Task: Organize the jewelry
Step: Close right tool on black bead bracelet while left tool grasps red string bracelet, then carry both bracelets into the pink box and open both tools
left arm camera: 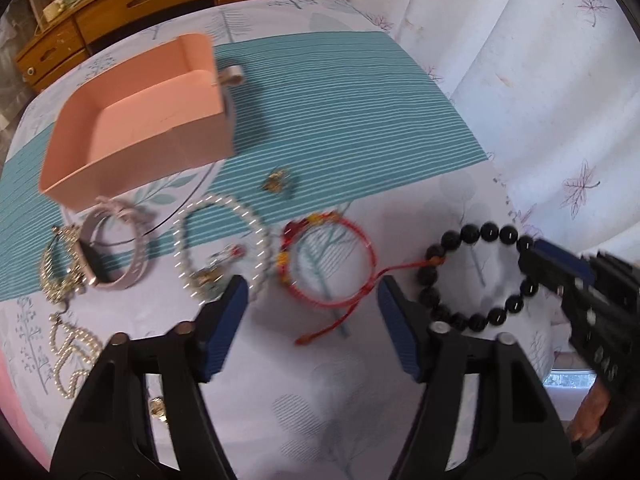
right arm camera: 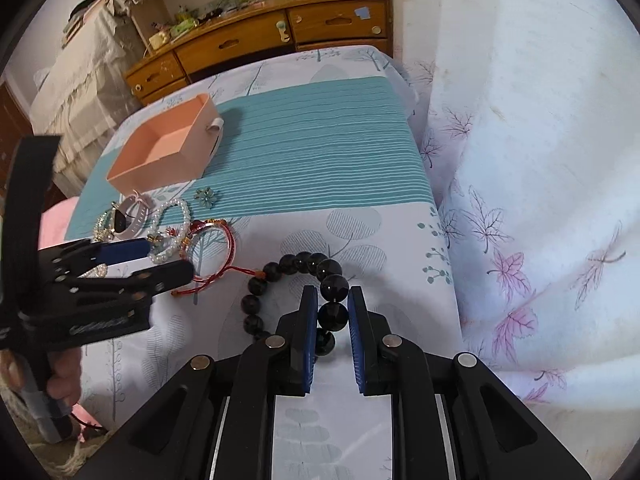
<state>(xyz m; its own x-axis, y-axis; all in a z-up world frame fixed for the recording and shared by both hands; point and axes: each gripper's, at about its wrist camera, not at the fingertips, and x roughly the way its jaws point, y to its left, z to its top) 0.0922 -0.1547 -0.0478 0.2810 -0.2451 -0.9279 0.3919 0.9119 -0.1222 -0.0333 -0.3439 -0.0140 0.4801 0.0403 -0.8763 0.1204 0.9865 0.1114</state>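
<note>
A black bead bracelet lies on the patterned tablecloth, and my right gripper is shut on one of its beads at the near side. In the left wrist view the same bracelet shows with the right gripper clamped on its right side. My left gripper stands open above the near edge of a red string bracelet, with nothing pressed between its pads. A pearl bracelet, a pink-banded watch and a flower brooch lie beyond it. An open, empty pink box stands at the back left.
A gold chain, a pearl necklace and a small gold piece lie at the left. White leaf-patterned fabric hangs along the table's right edge. A wooden drawer unit stands behind the table.
</note>
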